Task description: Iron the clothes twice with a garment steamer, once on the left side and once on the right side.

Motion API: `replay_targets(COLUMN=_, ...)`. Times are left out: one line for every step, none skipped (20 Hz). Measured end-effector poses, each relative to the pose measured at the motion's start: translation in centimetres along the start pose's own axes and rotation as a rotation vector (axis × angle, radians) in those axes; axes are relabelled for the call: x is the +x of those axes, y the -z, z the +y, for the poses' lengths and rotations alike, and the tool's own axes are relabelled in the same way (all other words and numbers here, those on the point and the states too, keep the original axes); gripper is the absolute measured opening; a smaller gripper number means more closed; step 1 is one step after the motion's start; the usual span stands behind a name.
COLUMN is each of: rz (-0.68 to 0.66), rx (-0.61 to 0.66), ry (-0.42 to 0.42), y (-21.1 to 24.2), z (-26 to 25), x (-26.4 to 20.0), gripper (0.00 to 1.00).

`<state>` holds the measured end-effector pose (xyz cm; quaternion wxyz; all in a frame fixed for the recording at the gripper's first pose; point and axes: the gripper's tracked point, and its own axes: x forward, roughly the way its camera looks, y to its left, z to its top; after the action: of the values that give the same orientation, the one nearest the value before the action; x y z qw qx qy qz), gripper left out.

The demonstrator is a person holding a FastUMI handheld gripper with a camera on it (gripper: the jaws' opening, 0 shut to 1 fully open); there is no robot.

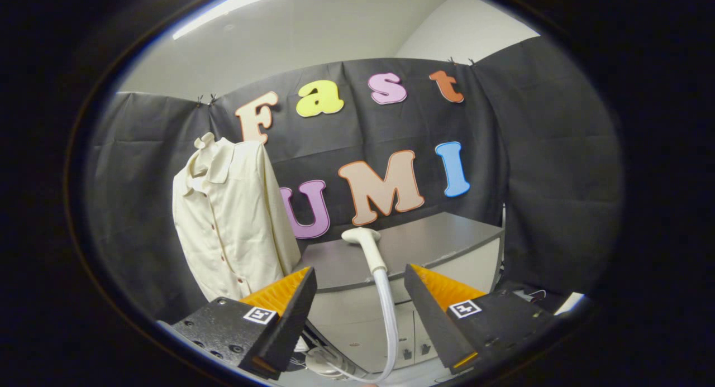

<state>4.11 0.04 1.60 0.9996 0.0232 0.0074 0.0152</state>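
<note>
A cream button-up shirt (232,214) hangs upright in front of the black booth wall, beyond my left finger. The white steamer head (364,242) lies on the front edge of a grey table (441,239), its handle pointing toward me. Its pale hose (389,320) drops down off the table between my fingers toward a white base unit (321,364) low down. My gripper (360,297) stands open, its fingers wide apart on either side of the hose and a little short of the steamer head. Nothing is pressed between them.
The grey table has a white cabinet front (357,325) with small handles below it. Black cloth walls close the booth on the left, back and right. The shirt hangs to the left of the table's corner.
</note>
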Motion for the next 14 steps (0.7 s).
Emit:
replay_targets(rz=0.004, rx=-0.003, ry=-0.003, y=-0.3, z=0.1, x=0.7, gripper=0.97)
replay_targets(rz=0.007, rx=-0.005, ry=-0.010, y=-0.6, z=0.2, x=1.5, gripper=0.97)
replay_targets(rz=0.010, rx=-0.008, ry=-0.015, y=-1.0, z=0.4, x=2.4, gripper=0.97)
replay_targets(rz=0.019, rx=-0.013, ry=-0.018, y=-1.2, z=0.4, x=3.4, gripper=0.97)
replay_targets(rz=0.034, rx=-0.015, ry=-0.024, y=-1.3, z=0.5, x=4.6, gripper=0.97)
replay_targets(rz=0.047, rx=-0.020, ry=-0.025, y=-1.6, z=0.5, x=5.9, gripper=0.97)
replay_targets(rz=0.071, rx=-0.030, ry=-0.025, y=-1.7, z=0.4, x=7.3, gripper=0.97)
replay_targets(rz=0.091, rx=-0.041, ry=-0.030, y=-2.1, z=0.4, x=9.0, gripper=0.97)
replay_targets(rz=0.133, rx=-0.057, ry=-0.028, y=-1.9, z=0.1, x=10.8, gripper=0.97)
replay_targets(rz=0.162, rx=-0.064, ry=-0.031, y=-2.2, z=0.1, x=12.5, gripper=0.97)
replay_targets(rz=0.207, rx=-0.083, ry=-0.031, y=-1.9, z=-0.4, x=14.3, gripper=0.97)
replay_targets(rz=0.232, rx=-0.087, ry=-0.023, y=-2.2, z=-0.8, x=16.2, gripper=0.97)
replay_targets(rz=0.265, rx=-0.091, ry=-0.018, y=-2.3, z=-1.2, x=18.1, gripper=0.97)
replay_targets(rz=0.291, rx=-0.106, ry=-0.017, y=-2.6, z=-1.4, x=19.7, gripper=0.97)
